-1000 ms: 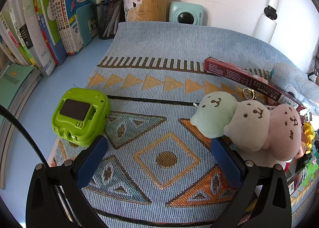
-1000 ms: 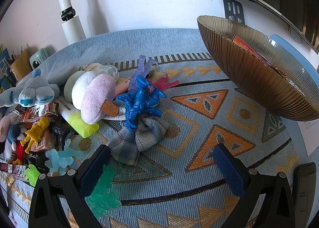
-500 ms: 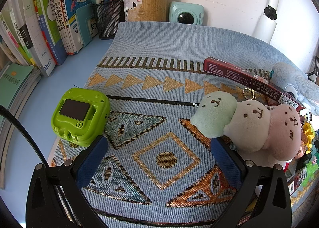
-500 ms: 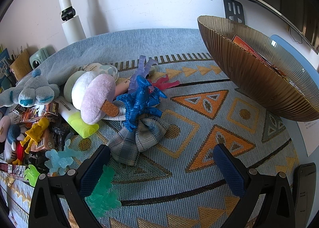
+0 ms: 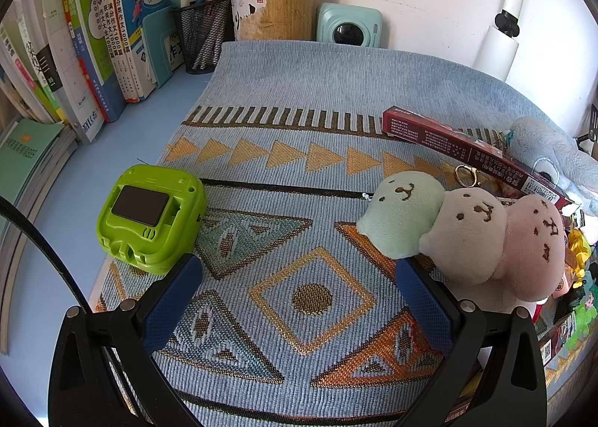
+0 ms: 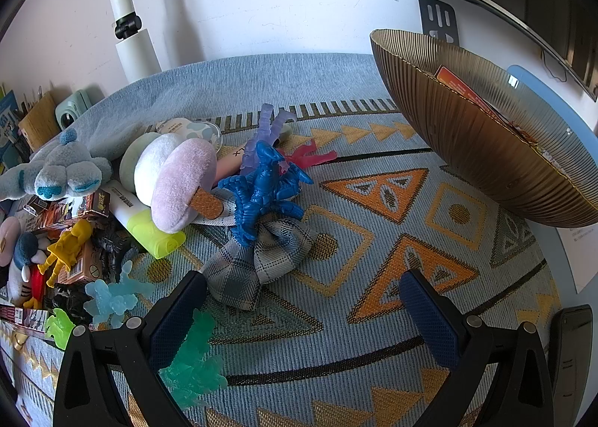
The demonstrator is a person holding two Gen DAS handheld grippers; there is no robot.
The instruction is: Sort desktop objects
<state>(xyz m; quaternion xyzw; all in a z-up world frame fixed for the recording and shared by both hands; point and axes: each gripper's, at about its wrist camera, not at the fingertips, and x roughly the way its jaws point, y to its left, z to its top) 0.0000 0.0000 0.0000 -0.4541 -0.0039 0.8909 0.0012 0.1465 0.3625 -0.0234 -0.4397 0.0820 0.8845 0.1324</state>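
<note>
My left gripper (image 5: pixel 295 277) is open and empty above the patterned mat (image 5: pixel 299 135). A green gadget (image 5: pixel 149 217) lies just beyond its left finger; a three-ball plush (image 5: pixel 463 229) lies by its right finger. A dark red box (image 5: pixel 467 154) lies behind the plush. My right gripper (image 6: pixel 302 292) is open and empty. Just ahead of it lie a plaid cloth pouch (image 6: pixel 258 262) and a blue toy figure (image 6: pixel 265 191). A teal jelly figure (image 6: pixel 194 367) lies under its left finger. The same plush (image 6: pixel 168 176) shows at the left.
A ribbed amber bowl (image 6: pixel 486 150) with a card inside stands at the right. Small toys and boxes (image 6: pixel 71 251) pile up at the left. Books (image 5: pixel 74 53), pen holders (image 5: pixel 269 4) and a mint camera (image 5: pixel 349 25) line the back. A white lamp post (image 6: pixel 130 34) stands by the wall.
</note>
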